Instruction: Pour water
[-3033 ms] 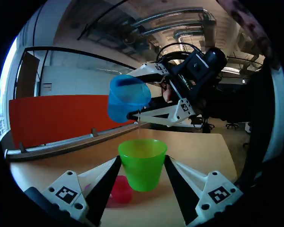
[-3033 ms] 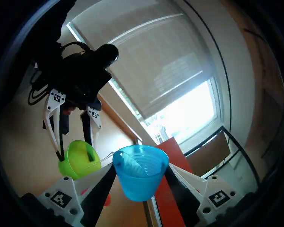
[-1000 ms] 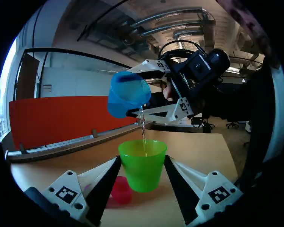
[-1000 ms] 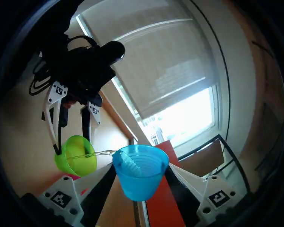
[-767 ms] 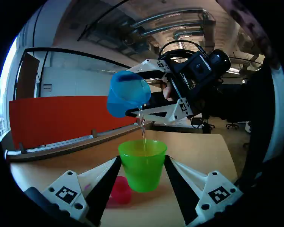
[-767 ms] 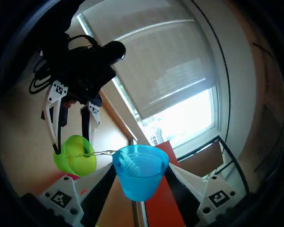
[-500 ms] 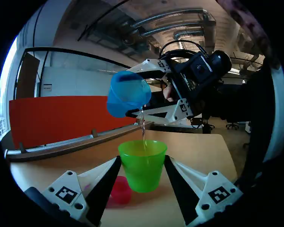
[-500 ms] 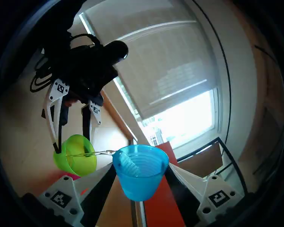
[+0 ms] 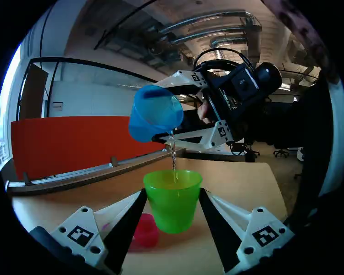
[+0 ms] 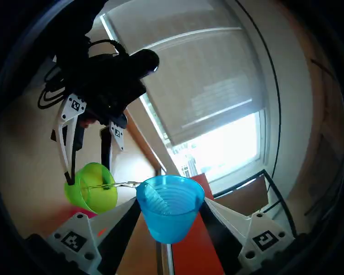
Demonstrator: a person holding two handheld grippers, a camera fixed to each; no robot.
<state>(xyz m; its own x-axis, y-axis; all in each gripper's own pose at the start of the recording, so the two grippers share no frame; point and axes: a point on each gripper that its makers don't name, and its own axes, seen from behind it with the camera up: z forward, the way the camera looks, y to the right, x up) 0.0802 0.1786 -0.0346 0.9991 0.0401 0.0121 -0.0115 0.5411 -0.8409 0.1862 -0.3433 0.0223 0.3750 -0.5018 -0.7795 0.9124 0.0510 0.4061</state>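
Water point(image 9: 173, 158) falls in a thin stream from a tilted blue cup point(image 9: 153, 112), clamped between the right gripper's point(image 10: 171, 206) fingers, into an upright green cup point(image 9: 173, 201) grasped by the left gripper point(image 9: 172, 195) at a table point(image 9: 236, 178). The left gripper view takes in ceiling pipes point(image 9: 208, 18) and a pink cup point(image 9: 145, 230); the right gripper view, a bright window point(image 10: 218, 142).

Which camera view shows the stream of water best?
The left gripper view: the water stream falls in profile from the blue cup into the green cup. The right gripper view shows a thin, faint thread.
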